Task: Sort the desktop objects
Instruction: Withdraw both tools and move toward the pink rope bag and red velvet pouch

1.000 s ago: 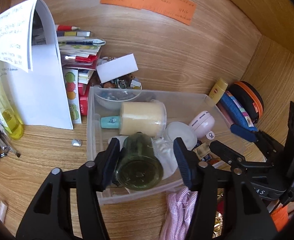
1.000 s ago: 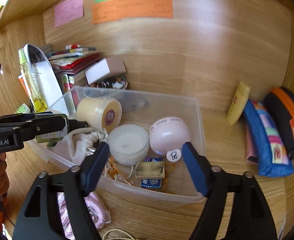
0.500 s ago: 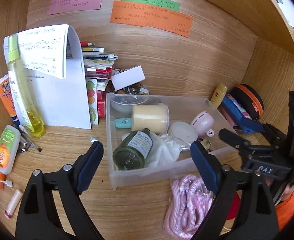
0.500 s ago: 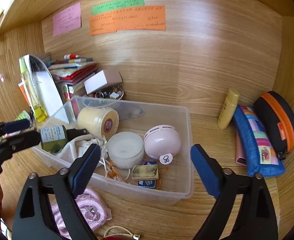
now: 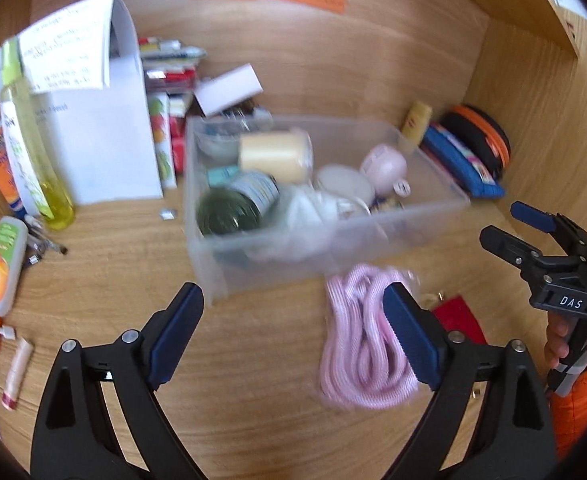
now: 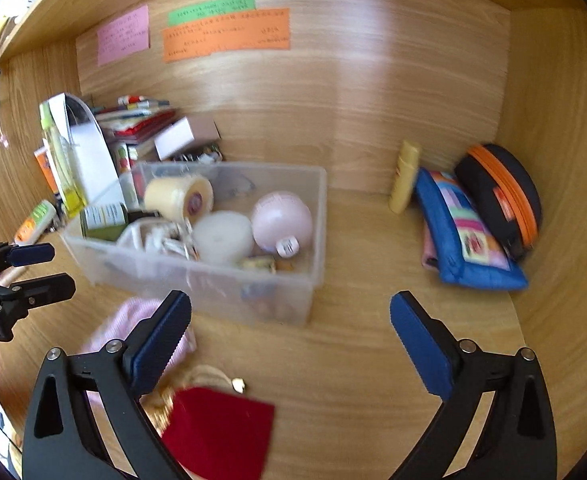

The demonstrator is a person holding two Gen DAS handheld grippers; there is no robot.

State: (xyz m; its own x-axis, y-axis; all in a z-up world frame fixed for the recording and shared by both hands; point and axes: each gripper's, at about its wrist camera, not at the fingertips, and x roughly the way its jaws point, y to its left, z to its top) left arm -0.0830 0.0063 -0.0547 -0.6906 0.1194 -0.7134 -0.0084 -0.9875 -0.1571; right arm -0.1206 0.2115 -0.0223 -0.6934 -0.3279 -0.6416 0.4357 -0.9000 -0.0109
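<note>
Progress, judged: clear plastic bin [image 5: 325, 248] already holds green glass bottle [image 5: 233, 208], cream tape roll [image 5: 273, 152], pink round case [image 5: 385, 166]. Pink coiled cord [image 5: 365, 344] and red pouch [image 6: 221, 432] lie outside on my desk — unsorted. Left gripper [image 5: 293, 344] and right gripper [image 6: 289, 348] spread wide, empty.

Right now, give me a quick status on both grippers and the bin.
Left hand-held gripper open, empty. Right hand-held gripper open, empty. Green bottle lying in clear bin. Pink rope on desk in front of the bin.
</note>
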